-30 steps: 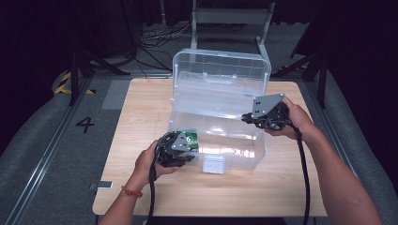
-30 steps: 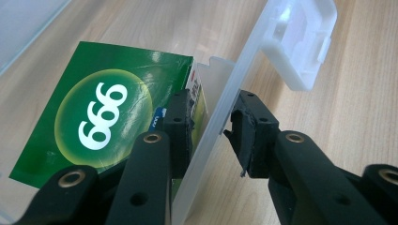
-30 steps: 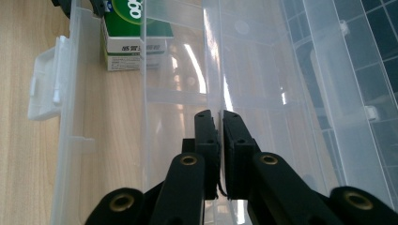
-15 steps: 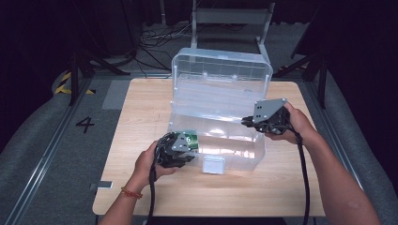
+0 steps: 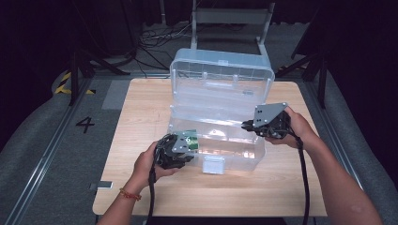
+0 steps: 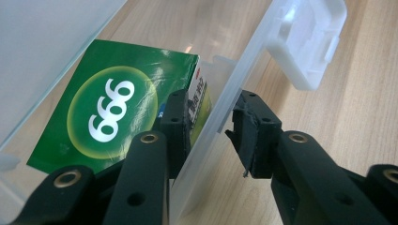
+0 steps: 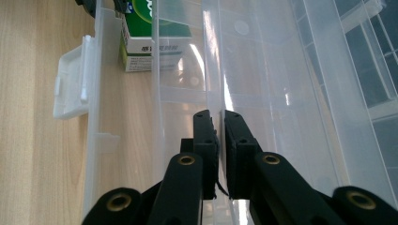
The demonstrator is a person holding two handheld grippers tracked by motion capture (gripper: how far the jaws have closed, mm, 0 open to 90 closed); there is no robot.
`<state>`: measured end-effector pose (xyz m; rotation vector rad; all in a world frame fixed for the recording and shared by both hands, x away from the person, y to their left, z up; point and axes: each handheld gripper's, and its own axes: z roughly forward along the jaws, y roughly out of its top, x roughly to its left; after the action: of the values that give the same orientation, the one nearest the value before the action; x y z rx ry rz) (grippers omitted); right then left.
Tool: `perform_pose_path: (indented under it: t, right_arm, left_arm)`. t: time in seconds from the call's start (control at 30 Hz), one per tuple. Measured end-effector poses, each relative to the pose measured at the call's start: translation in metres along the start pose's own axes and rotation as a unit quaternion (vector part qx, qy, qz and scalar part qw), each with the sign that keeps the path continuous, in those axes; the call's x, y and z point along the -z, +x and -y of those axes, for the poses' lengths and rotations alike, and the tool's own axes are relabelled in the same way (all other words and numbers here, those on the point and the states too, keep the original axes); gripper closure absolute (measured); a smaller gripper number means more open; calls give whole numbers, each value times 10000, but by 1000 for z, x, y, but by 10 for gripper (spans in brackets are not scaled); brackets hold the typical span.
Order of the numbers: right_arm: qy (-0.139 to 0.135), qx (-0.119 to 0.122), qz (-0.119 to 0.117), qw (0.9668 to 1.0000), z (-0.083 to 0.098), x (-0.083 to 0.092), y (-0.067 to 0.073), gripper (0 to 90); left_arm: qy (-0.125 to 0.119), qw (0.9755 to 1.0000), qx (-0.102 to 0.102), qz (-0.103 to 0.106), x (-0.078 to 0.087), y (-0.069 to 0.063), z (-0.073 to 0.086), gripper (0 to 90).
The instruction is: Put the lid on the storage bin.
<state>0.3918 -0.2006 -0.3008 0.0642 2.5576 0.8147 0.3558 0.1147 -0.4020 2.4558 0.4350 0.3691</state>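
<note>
- Working at the wooden table (image 5: 141, 117), I take the job in hand to be loading the clear plastic storage box (image 5: 220, 140), which stands at the table's middle with its lid (image 5: 220, 75) swung up and back toward twelve o'clock.
- Inside the box sits an inner clear tray (image 7: 187, 93); my right gripper (image 5: 248, 125) comes in from three o'clock, and in the right gripper view its jaws are pressed nearly together on a thin clear wall (image 7: 218, 93) of that tray or box, which one I cannot tell.
- I read that grip as steadying or lifting the insert while the other hand works below it.
- My left gripper (image 6: 206, 129) is at the box's front left corner, about seven o'clock from its middle. Its jaws stand apart, straddling the front wall (image 6: 244, 79): one finger inside by the carton, one outside over the table, and neither looks clamped.
- The green 999 medicine carton (image 6: 112, 108) lies in the box bottom against that front wall, at the left end.
- The white latch (image 6: 309, 42) hangs off the front wall, at one o'clock from my left jaws.
- Next, I judge, the left gripper needs to draw back clear of the wall without dragging the carton, before the right gripper sets the insert down.
</note>
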Motion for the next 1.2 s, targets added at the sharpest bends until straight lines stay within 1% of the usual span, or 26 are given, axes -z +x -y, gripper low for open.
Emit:
perform_pose_path:
  t: [0.03, 0.1, 0.13, 0.2, 0.27, 0.3, 0.33, 0.37, 0.43, 0.47, 0.5, 0.53, 0.6, 0.63, 0.7, 0.77, 0.8, 0.83, 0.87, 0.9, 0.97, 1.0, 1.07, 1.13, 1.17, 1.2]
  right_arm:
    - [-3, -33, 12, 10000, 0, 0, 1, 855]
    - [15, -1, 38, 10000, 0, 0, 2, 855]
    - [12, -17, -3, 10000, 0, -1, 4, 854]
    - [9, 3, 7, 10000, 0, -1, 4, 855]
    - [-21, -30, -47, 10000, 2, -1, 4, 855]
    - [-32, -31, -41, 10000, 3, -1, 5, 854]
    - [-31, -18, -43, 10000, 3, -1, 6, 854]
    - [-35, -3, -34, 10000, 3, -1, 6, 853]
    - [-51, -24, -47, 10000, 3, -2, 8, 852]
    - [-51, -24, -47, 10000, 3, -2, 8, 852]
    - [-56, -33, -54, 10000, 3, -2, 8, 852]
    - [-59, -38, -58, 10000, 3, -2, 8, 851]
    - [-63, -11, -44, 10000, 4, -2, 9, 849]
    - [-71, -16, -46, 10000, 5, -2, 10, 848]
    - [-69, -13, -43, 10000, 5, -2, 10, 845]
    - [-46, -6, -29, 10000, 5, -3, 11, 843]
    - [-20, 2, -20, 10000, 5, -3, 12, 842]
    - [-13, 7, -20, 10000, 4, -4, 13, 840]
    - [0, 7, -20, 10000, 4, -4, 14, 838]
    - [0, 7, -20, 10000, 4, -4, 14, 838]
    - [29, 63, -9, 10000, 4, -4, 15, 837]
    - [35, 58, 6, 10000, 4, -4, 16, 837]
    - [37, 69, 10, 10000, 4, -5, 17, 836]
    - [22, 54, -3, 10000, 4, -5, 18, 835]
    - [16, 82, 5, 10000, 5, -5, 20, 834]
    - [16, 82, 5, 10000, 5, -5, 20, 834]
  left_arm:
    - [0, 10000, 0, 0, 0, 0, 0, 666]
    - [-4, 10000, 22, -15, 1, 1, 1, 656]
    - [-23, 10000, 66, -20, 3, 0, 1, 643]
    - [-29, 10000, 72, -59, 6, 0, 1, 625]
    - [-93, 9998, 144, -50, 11, -3, 1, 557]
    - [-24, 9998, 161, -128, 17, -7, 0, 468]
    - [0, 9997, 151, -171, 21, -8, -1, 424]
    - [-41, 9997, 146, -167, 26, -10, -1, 399]
    - [-200, 9995, 221, -124, 38, -12, -2, 378]
    - [-200, 9995, 221, -124, 38, -12, -2, 355]
    - [-305, 9991, 279, -51, 45, -13, -2, 355]
    - [-368, 9987, 336, -42, 50, -13, -1, 341]
    - [-587, 9978, 313, -64, 59, -13, -1, 332]
    - [-634, 9974, 333, -31, 62, -13, -1, 329]
    - [-699, 9968, 372, -52, 67, -12, -2, 307]
    - [-736, 9966, 373, -44, 70, -10, -2, 313]
    - [-674, 9971, 336, -90, 72, -10, -2, 315]
    - [-586, 9979, 214, -177, 74, -9, -4, 321]
    - [-538, 9982, 179, -215, 78, -7, -5, 323]
    - [-538, 9982, 179, -215, 78, -7, -5, 331]
    - [-710, 9968, 349, -127, 87, 0, -5, 332]
    - [-711, 9966, 368, -194, 90, 3, -6, 332]
    - [-707, 9966, 370, -214, 91, 5, -6, 332]
    - [-771, 9956, 491, -189, 93, 12, -6, 332]
    - [-891, 9943, 574, -121, 94, 17, -6, 335]
    - [-891, 9943, 574, -121, 94, 17, -6, 339]
